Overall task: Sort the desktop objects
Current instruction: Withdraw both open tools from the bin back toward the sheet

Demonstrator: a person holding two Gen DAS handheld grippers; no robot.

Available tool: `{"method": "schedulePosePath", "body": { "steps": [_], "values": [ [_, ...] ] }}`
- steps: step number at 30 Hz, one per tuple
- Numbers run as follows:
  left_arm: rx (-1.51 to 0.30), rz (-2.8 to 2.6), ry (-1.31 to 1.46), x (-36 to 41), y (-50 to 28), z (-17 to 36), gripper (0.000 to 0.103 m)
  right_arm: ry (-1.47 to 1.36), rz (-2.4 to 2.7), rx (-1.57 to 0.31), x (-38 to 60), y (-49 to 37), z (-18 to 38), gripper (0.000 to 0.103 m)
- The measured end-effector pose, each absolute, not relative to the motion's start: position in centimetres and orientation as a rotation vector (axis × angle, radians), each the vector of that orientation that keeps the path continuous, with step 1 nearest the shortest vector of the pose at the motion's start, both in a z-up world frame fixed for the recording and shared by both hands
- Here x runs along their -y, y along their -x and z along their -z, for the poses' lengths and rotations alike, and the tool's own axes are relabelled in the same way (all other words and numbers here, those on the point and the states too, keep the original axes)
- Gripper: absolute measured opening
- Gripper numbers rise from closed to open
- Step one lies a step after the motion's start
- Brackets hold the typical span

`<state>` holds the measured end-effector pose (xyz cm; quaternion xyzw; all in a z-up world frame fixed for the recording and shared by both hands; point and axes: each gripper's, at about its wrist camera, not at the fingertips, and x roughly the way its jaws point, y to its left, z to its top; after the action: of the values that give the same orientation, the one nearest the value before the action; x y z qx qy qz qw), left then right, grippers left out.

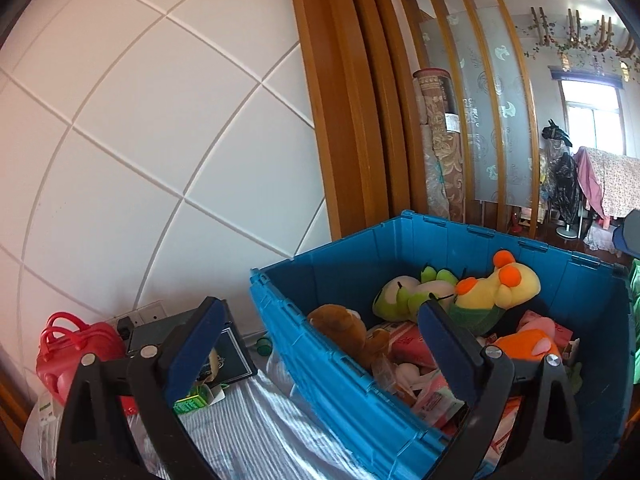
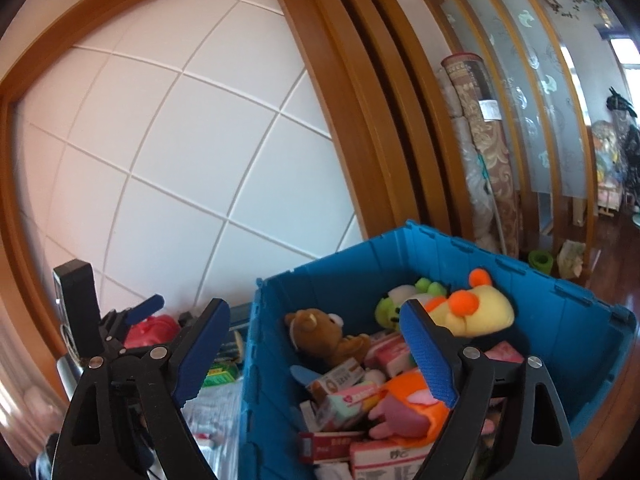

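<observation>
One blue plastic crate [image 1: 320,344] fills the lower right of both views, standing on a striped cloth [image 1: 256,416]. Inside it lie four soft toys: a brown bear [image 2: 320,336] at the left, a green frog [image 1: 404,296] toward the back, a yellow toy with orange bumps [image 1: 500,288] beside the frog, and an orange and pink toy [image 2: 408,408] nearer the front. Around them sit several pink and white packets and small boxes [image 2: 352,392], too jumbled to count. The left gripper [image 1: 324,340] is spread wide with nothing between its pads, straddling the crate's near wall. The right gripper [image 2: 316,340] is likewise spread and empty. At lower left, outside the crate, stand one red handbag [image 1: 76,344] and one small green box [image 1: 194,400].
</observation>
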<state>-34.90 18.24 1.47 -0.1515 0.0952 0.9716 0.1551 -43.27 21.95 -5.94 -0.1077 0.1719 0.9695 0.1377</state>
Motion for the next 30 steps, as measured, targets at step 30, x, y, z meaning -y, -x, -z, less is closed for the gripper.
{"method": "schedulePosePath", "body": {
  "steps": [30],
  "values": [
    [-0.252,-3.118,1.175,20.1,37.2,19.9,0.099,1.095,-3.092,-0.433,3.3,73.5,21.5,0.094]
  ]
}}
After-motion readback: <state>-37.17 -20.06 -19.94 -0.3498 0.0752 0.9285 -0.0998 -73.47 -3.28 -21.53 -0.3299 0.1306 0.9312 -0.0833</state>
